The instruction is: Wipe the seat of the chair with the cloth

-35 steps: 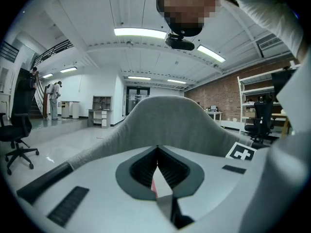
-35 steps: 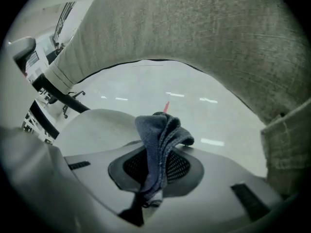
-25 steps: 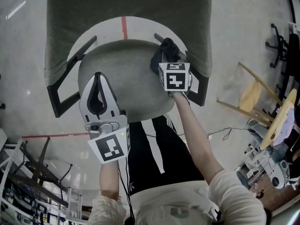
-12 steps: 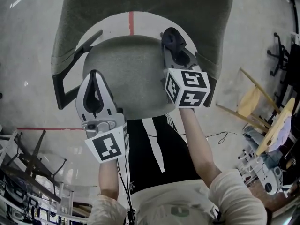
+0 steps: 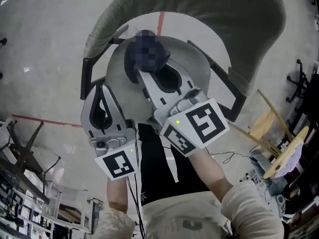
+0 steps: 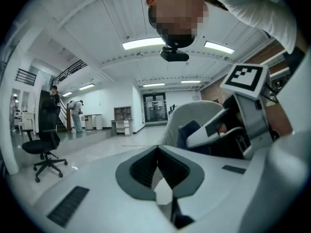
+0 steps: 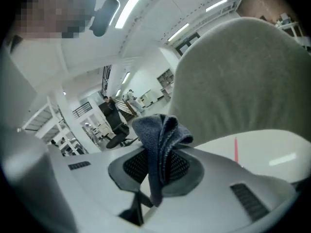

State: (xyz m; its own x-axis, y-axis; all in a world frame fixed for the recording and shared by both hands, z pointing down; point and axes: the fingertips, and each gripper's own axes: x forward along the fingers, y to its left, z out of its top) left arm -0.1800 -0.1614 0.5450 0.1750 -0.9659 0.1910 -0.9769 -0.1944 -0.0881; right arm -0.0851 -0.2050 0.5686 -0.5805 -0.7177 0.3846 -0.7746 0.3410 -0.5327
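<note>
1. We are looking down at a grey polished floor (image 5: 45,44) with a white disc (image 5: 194,26) painted on it and a red line (image 5: 160,24) across the disc. The gripper views show a bright open hall behind, with strip lights overhead.
2. The chair (image 5: 249,29) stands on that disc. Its grey-green seat (image 5: 115,71) faces us, with black armrests either side and the back on the far side.
3. The right gripper (image 5: 144,77) has its jaws closed on the cloth (image 7: 158,135), a dark blue towelling rag. The rag stands up bunched and folded out of the pinch, with a tail hanging between the fingers.
4. That gripper is over the middle of the seat and points toward the back of the chair. We judge the cloth to be raised off the upholstery, not pressed flat on it, though no view shows the gap plainly.
5. The left gripper (image 5: 101,88) hangs over the near left edge of the seat. Its jaws meet tip to tip with nothing between them, and it plays no part just now.
6. As for progress, the cloth is secured, so the pick-up is behind us. The seat shows no streak, damp patch or dirt, so we cannot tell how much of it has been covered.
7. In our judgement, what is left is to lower the rag onto the fabric and sweep it across the seat.
</note>
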